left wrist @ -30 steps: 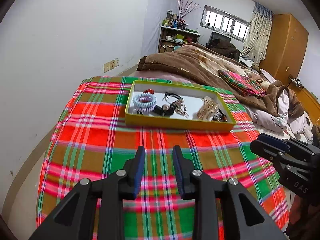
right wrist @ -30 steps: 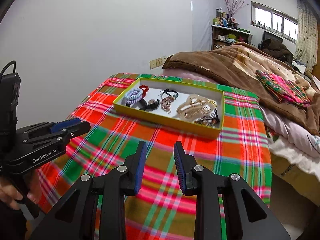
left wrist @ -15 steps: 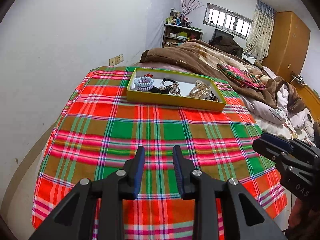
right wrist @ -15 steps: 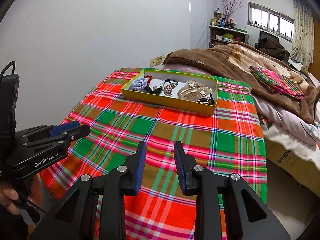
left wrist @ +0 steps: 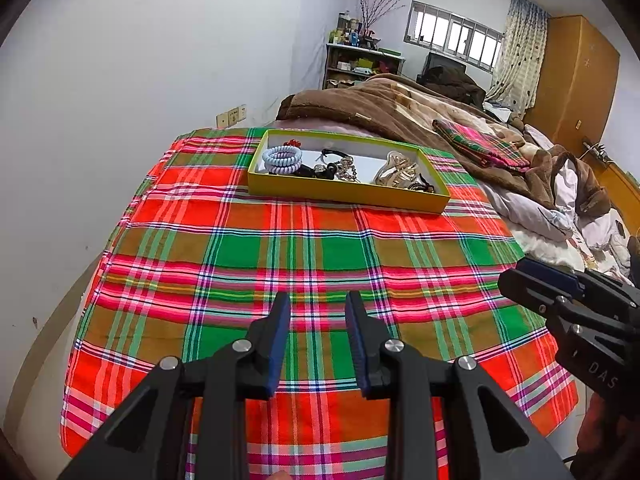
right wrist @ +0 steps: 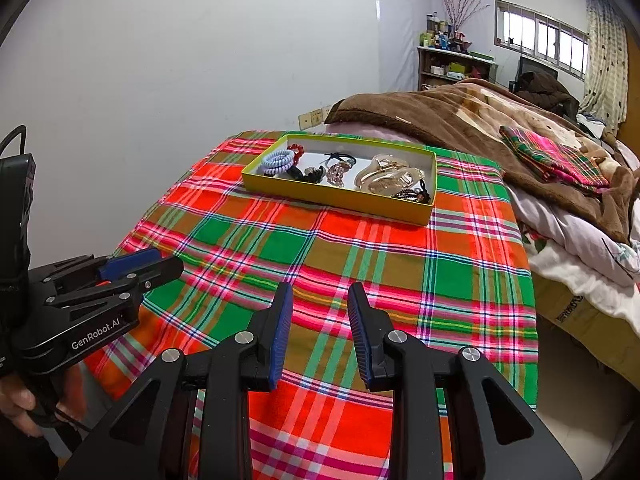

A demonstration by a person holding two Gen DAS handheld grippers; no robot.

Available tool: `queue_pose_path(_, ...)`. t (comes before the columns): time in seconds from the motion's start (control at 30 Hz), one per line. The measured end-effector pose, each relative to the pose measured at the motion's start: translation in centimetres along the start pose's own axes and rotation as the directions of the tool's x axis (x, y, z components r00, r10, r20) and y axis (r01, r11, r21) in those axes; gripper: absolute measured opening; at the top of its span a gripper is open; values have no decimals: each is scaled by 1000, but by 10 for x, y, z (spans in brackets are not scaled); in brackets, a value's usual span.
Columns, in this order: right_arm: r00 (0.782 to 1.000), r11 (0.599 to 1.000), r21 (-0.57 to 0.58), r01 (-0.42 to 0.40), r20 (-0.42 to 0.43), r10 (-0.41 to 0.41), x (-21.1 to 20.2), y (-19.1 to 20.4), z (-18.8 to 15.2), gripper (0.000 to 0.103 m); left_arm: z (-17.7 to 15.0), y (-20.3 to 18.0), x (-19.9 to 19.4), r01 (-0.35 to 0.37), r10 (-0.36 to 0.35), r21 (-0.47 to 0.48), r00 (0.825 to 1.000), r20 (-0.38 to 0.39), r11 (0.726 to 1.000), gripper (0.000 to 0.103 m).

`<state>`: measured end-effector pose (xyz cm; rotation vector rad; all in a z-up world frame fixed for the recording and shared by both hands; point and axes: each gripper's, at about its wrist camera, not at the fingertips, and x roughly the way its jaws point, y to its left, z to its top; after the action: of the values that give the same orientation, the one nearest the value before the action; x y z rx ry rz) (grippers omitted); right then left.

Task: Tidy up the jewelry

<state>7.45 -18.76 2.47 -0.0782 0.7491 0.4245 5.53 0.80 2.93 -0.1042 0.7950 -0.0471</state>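
Both grippers have backed away from the yellow tray (left wrist: 344, 196), left gripper (left wrist: 317, 312) and right gripper (right wrist: 319, 304) part-spread and empty, all jewelry already inside, nothing left on the plaid cloth (left wrist: 304, 256).

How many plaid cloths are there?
2. One big plaid cloth covers the near surface under the yellow tray. A small folded plaid cloth lies on the brown blanket behind. More may be hidden.

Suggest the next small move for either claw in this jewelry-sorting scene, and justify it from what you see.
Probably bring the left claw forward toward the yellow tray. Both it and the right claw are open and empty above the plaid cloth, well short of the tray, where the jewelry and the coiled hair tie lie jumbled.
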Motion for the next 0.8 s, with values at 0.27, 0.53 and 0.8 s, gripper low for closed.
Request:
queue_pose_path(0.27, 1000, 1000, -2, 1, -9, -1, 2, 0, 0, 29, -2, -1, 2, -3, 3, -1, 1000, -7, 1000, 30)
queue_pose_path(0.53, 1000, 1000, -2, 0, -9, 0, 2, 1, 0, 29, -2, -1, 0, -10, 10, 1, 1000, -4, 1000, 30)
queue_pose_path(0.8, 1000, 1000, -2, -2, -4, 2, 0, 2, 0, 29, -1, -1, -1, -12, 12, 6, 1000, -3, 1000, 30)
